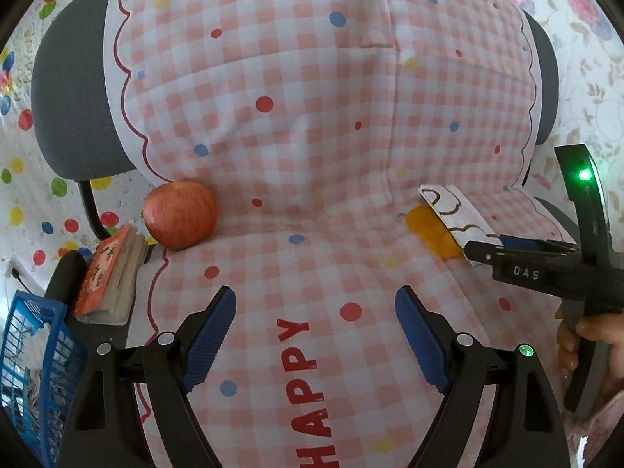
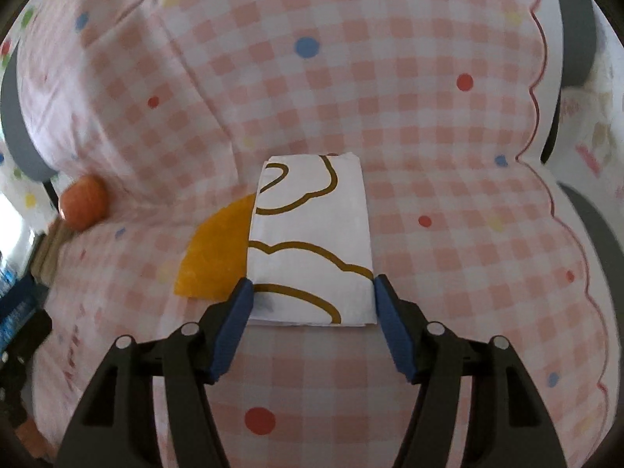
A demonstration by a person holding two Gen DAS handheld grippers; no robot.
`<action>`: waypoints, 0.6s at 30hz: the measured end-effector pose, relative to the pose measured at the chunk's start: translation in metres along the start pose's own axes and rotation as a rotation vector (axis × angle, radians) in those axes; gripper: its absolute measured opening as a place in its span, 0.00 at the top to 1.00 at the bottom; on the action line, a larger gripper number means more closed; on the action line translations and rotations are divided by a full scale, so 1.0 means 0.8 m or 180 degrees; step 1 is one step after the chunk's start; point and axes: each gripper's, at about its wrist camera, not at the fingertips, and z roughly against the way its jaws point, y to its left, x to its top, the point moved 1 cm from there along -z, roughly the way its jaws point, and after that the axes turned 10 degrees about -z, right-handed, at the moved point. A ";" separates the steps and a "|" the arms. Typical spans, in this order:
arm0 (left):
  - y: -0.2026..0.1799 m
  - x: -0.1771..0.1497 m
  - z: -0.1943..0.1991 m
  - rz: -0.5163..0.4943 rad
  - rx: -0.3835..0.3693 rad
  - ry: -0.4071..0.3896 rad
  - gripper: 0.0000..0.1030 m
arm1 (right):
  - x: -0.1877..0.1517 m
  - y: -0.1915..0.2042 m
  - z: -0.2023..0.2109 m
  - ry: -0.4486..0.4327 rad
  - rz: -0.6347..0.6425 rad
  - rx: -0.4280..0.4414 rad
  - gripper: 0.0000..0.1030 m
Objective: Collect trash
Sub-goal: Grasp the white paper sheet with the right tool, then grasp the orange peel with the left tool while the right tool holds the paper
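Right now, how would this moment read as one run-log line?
stage: reaching for trash | right gripper: jaws astride folded paper packet, grip unclear | left gripper: open, empty | orange peel: beside packet | apple: untouched

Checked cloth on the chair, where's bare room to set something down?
Free: the wide middle of the checked cloth, between the apple and the white packet, and down to the HAPPY lettering. Crowded: the packet and orange piece under the right gripper.

Both grippers are black plastic with blue textured pads (image 1: pixel 210 345) and silver pivot screws; the right gripper (image 1: pixel 481 251) bears white "DAS" lettering and a green light.
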 end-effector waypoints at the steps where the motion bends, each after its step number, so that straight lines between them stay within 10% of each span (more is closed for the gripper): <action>1: -0.001 -0.002 0.001 0.0003 0.0002 0.0012 0.19 | -0.001 0.001 0.001 0.0010 -0.0002 0.0031 0.55; 6: -0.009 -0.007 0.013 -0.0018 -0.0011 0.0012 0.19 | -0.015 0.007 0.015 -0.0045 0.0066 0.0020 0.90; 18: -0.068 0.014 0.003 -0.0257 -0.0140 -0.0056 0.19 | -0.035 -0.040 0.146 -0.0647 -0.0100 -0.0092 0.92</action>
